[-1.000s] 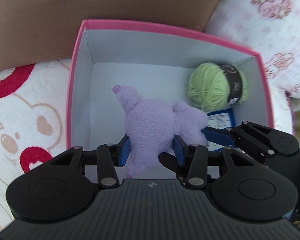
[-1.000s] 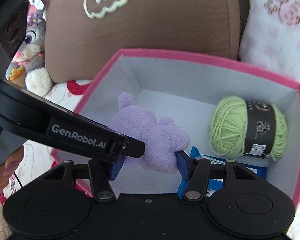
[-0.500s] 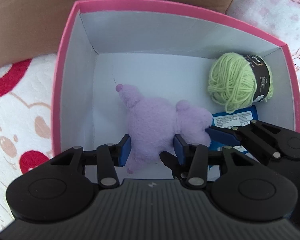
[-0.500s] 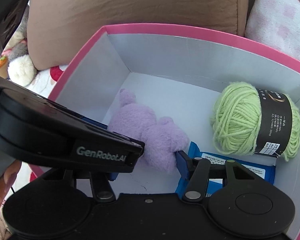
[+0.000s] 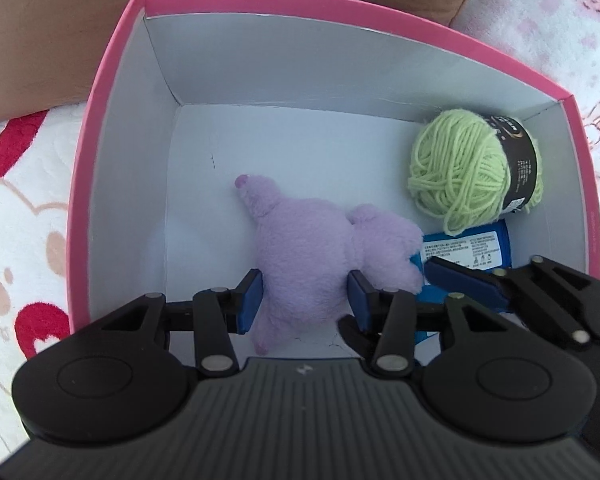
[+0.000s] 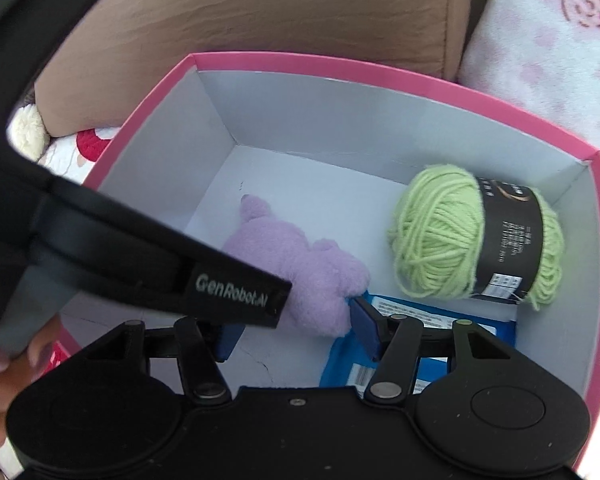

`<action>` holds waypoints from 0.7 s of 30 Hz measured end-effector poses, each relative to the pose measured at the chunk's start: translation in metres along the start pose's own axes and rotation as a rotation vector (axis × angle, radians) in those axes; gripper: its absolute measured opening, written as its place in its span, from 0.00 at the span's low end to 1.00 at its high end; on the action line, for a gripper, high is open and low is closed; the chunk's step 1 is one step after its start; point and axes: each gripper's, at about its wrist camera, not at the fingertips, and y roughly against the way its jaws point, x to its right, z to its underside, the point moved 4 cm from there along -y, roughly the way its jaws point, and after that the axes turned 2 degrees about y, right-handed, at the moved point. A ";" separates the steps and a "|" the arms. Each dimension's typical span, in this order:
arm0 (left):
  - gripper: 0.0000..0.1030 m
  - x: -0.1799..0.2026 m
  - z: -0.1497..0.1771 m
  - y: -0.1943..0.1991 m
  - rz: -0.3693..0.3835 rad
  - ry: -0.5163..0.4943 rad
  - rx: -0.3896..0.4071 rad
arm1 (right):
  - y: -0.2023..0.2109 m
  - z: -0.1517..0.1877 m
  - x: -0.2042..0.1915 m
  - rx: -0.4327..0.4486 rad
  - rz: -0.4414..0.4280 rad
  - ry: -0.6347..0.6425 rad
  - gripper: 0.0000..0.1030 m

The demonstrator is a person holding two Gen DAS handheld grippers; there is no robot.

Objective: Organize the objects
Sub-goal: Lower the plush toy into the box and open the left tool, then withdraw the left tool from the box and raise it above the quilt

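A purple plush toy (image 5: 308,248) lies low inside the pink box (image 5: 112,80), near its white floor. My left gripper (image 5: 304,300) is shut on the plush, its blue pads (image 5: 250,300) pressed on both sides. My right gripper (image 6: 296,328) is shut on the same plush (image 6: 308,272) from the right; its left finger is hidden behind the left gripper's body. A green yarn ball (image 5: 472,172) with a black label and a blue packet (image 5: 468,252) lie in the box's right part, also in the right wrist view (image 6: 476,236).
A brown cushion (image 6: 260,12) stands behind the box. A floral pink blanket (image 5: 560,28) lies to the right, a white cover with red patches (image 5: 24,200) to the left. A stuffed toy (image 6: 24,136) shows at far left.
Both grippers have carried the plush forward and down into the box. The box walls now fill both views and the plush sits closer to the floor.
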 end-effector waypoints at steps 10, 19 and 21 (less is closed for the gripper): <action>0.47 0.009 0.010 0.015 -0.044 -0.058 0.063 | 0.031 0.012 0.014 0.064 -0.022 -0.047 0.61; 0.49 0.009 0.023 0.061 0.007 -0.077 0.114 | 0.067 0.012 0.034 0.136 -0.036 -0.052 0.61; 0.49 0.011 0.019 0.071 0.018 -0.082 0.111 | 0.077 0.013 0.032 0.151 -0.042 -0.050 0.61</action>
